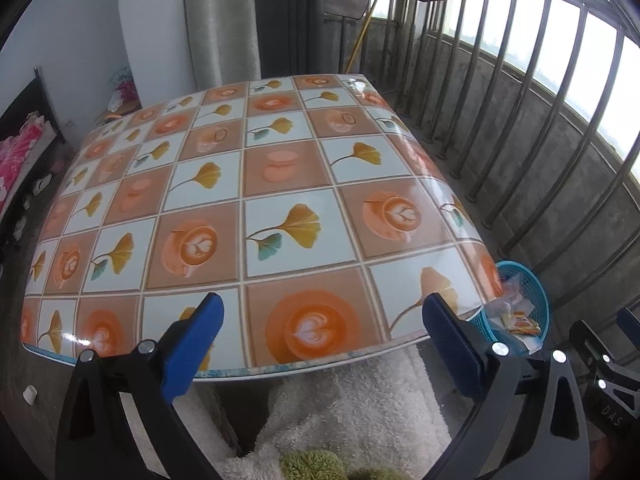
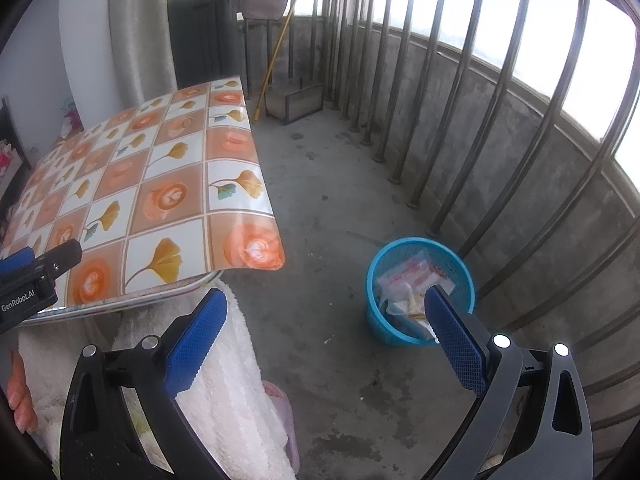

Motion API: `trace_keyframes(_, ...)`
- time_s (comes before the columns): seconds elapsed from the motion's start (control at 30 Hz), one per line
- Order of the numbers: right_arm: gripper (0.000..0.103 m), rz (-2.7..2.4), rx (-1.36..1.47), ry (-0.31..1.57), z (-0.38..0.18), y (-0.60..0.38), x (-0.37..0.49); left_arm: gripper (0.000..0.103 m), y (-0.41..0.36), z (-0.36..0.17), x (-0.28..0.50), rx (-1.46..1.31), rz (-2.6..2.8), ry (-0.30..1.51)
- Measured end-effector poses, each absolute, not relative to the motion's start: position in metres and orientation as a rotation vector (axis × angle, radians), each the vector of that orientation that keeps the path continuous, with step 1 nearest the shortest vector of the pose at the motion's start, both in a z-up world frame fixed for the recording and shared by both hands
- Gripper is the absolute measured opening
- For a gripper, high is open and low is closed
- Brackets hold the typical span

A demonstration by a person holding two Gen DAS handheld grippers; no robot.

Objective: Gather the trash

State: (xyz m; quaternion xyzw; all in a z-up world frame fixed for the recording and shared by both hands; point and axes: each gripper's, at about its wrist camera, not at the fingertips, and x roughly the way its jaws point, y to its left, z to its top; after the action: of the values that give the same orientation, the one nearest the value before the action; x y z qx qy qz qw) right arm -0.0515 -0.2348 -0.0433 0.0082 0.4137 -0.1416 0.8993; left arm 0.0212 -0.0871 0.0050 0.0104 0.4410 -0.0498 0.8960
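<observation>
The left gripper (image 1: pixel 320 332) hung over the near edge of the table (image 1: pixel 280 184), its two blue fingers (image 1: pixel 192 344) spread wide with nothing between them. The table wore a glossy cloth printed with squares of orange coffee cups and yellow leaves, and its top showed only that pattern.

The right gripper (image 2: pixel 326 340) was held off the table's right side, above the concrete floor (image 2: pixel 332 184), and its jaws were likewise released and empty. One blue finger (image 2: pixel 454 344) overlapped the near rim of the bin in the right wrist view, but whether it touched could not be told.

The bin (image 2: pixel 382 320), a small blue plastic basket with a mesh wall, stood on the floor to the right of the table's near corner, close to the railing (image 2: pixel 460 120). Inside it lay the trash (image 2: pixel 412 276): clear wrappers with red print and some yellow and orange packets. From the left wrist view the same bin (image 1: pixel 536 296) peeked out just past the table's corner, with the wrappers (image 1: pixel 516 312) showing over its rim.

Beneath the table's near edge, a white fluffy garment (image 2: pixel 224 380) covered the person's lap. A broom handle (image 2: pixel 276 48) leaned in the far corner beyond the table.
</observation>
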Motion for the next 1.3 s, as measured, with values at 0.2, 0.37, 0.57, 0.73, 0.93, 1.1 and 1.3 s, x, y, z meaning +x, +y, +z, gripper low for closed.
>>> trace_keyframes(0.2, 0.095, -0.290, 0.017, 0.865, -0.0449, -0.2375, -0.0533, 0.097, -0.0935, 0.0015, 0.0209, 0.042, -0.113, 0.929)
trace_keyframes(0.37, 0.095, -0.291, 0.021, 0.864, -0.0453, -0.2369, -0.0531, 0.097, -0.0939, 0.0006, 0.0211, 0.044, -0.110, 0.930)
trace_keyframes(0.57, 0.095, -0.288, 0.026, 0.869, -0.0468, -0.2363, -0.0534, 0.097, -0.0913, -0.0007, 0.0229, 0.042, -0.099, 0.936)
trace_keyframes(0.73, 0.095, -0.285, 0.035, 0.869, -0.0471, -0.2365, -0.0527, 0.097, -0.0906, -0.0012, 0.0239, 0.043, -0.098, 0.936)
trace_keyframes(0.93, 0.095, -0.284, 0.033, 0.868, -0.0467, -0.2373, -0.0520, 0.097, -0.0904, -0.0011, 0.0241, 0.043, -0.099, 0.936)
trace_keyframes(1.1, 0.095, -0.283, 0.033, 0.868, -0.0465, -0.2373, -0.0520, 0.097, -0.0887, -0.0022, 0.0242, 0.043, -0.094, 0.935)
trace_keyframes(1.3, 0.095, -0.284, 0.032, 0.866, -0.0454, -0.2373, -0.0513, 0.097, -0.0876, -0.0023, 0.0244, 0.045, -0.095, 0.932)
